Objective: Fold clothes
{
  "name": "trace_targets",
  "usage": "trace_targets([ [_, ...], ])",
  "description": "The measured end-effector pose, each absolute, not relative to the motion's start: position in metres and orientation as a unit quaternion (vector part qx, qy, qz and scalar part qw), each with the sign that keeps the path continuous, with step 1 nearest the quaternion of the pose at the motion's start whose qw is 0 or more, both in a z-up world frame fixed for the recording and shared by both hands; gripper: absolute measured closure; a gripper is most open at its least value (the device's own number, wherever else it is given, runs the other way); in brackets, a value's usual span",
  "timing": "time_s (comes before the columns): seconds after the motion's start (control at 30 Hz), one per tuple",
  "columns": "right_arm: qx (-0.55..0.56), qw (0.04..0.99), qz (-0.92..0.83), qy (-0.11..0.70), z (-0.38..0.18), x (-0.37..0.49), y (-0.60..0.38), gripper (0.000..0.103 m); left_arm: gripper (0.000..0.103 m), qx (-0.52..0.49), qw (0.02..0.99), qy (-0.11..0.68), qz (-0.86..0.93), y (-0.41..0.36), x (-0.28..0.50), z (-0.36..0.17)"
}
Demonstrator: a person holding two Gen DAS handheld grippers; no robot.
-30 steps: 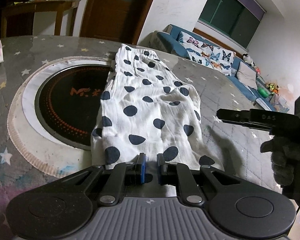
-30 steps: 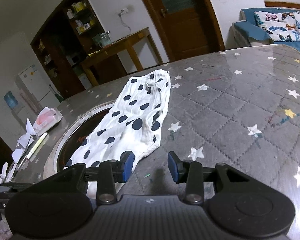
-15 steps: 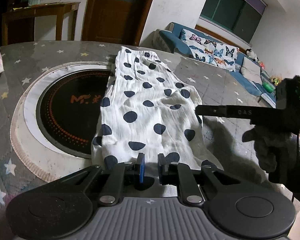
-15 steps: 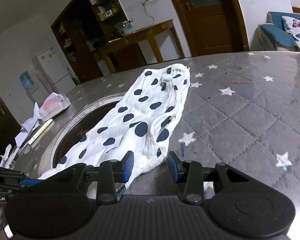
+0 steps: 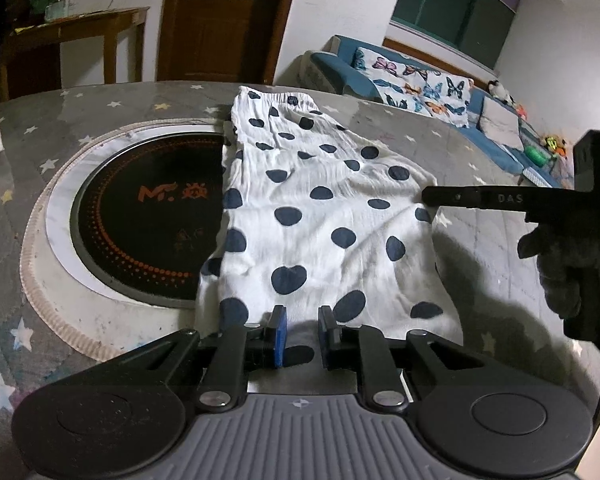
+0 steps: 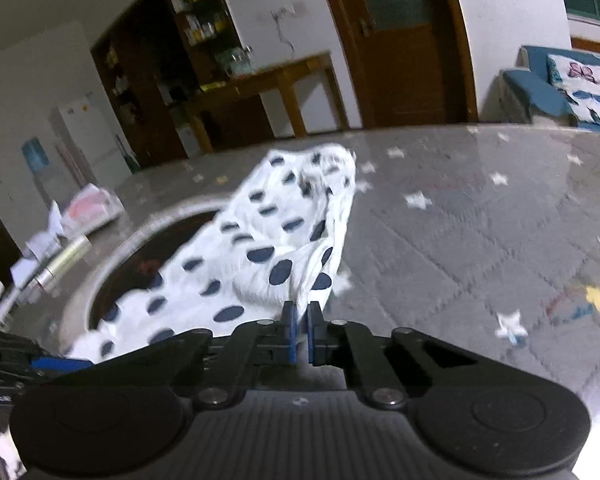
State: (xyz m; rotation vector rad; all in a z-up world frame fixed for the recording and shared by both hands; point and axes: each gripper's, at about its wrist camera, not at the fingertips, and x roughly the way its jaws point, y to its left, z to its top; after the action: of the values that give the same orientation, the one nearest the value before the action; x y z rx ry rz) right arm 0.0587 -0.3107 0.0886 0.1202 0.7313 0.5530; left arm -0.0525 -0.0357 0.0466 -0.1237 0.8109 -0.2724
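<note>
The table (image 5: 480, 152) is large, covered in grey quilted cloth with stars under a glossy sheet. A round black cooktop (image 5: 148, 216) with orange markings and a pale ring around it is sunk into the table's middle.

The garment (image 5: 316, 216) is white, thin and crinkled, with dark navy dots of uneven size, one near the hem shaped like a heart. It lies lengthwise from the near edge of the table toward the far edge, narrow and gathered at the far end, wider near the cameras. Its left side overlaps the cooktop's rim; the rest lies on the quilted cover. The fabric is creased, with folds running toward its right edge. In the right wrist view, which is blurred, that edge is lifted off the table into a peak at the fingertips.

The right gripper (image 6: 301, 332) has its blue pads nearly together, with the garment's right edge pinched between them. In the left wrist view its black finger (image 5: 472, 198) reaches in from the right and meets the cloth's right edge.

The left gripper (image 5: 301, 336) is at the near hem, its fingers set a narrow gap apart; the hem lies at the tips, but whether it is gripped cannot be told.

A pink-and-white packet (image 6: 92, 208) and a pen (image 6: 62, 262) lie by the table's left edge.
</note>
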Motion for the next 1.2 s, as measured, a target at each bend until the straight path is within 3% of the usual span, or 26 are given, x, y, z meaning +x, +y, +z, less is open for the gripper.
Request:
trace_targets([
  [0.2,0.049,0.909,0.245,0.332,0.099,0.054,-0.308,0.088,0.081,-0.058,0.911,0.382,-0.145,-0.035,-0.058,0.057],
  [0.4,0.032,0.91,0.267,0.315,0.115,0.066,-0.287,0.088,0.081,-0.051,0.911,0.365,-0.186,-0.048,-0.063,0.065],
  [0.77,0.003,0.909,0.218,0.356,0.088,0.112,-0.263,0.088,0.08,-0.043,0.89,0.392,-0.229,-0.059,-0.069,0.045],
  [0.9,0.006,0.903,0.253,0.348,0.107,0.089,-0.262,0.087,0.08,-0.056,0.897,0.374,-0.229,-0.05,-0.071,0.056],
  [1.1,-0.017,0.872,0.337,0.354,0.117,0.024,-0.247,0.072,0.08,-0.071,0.908,0.359,-0.205,-0.03,-0.072,0.06],
  [1.2,-0.028,0.857,0.37,0.358,0.112,-0.007,-0.235,0.071,0.08,-0.072,0.91,0.365,-0.186,-0.021,-0.072,0.054],
])
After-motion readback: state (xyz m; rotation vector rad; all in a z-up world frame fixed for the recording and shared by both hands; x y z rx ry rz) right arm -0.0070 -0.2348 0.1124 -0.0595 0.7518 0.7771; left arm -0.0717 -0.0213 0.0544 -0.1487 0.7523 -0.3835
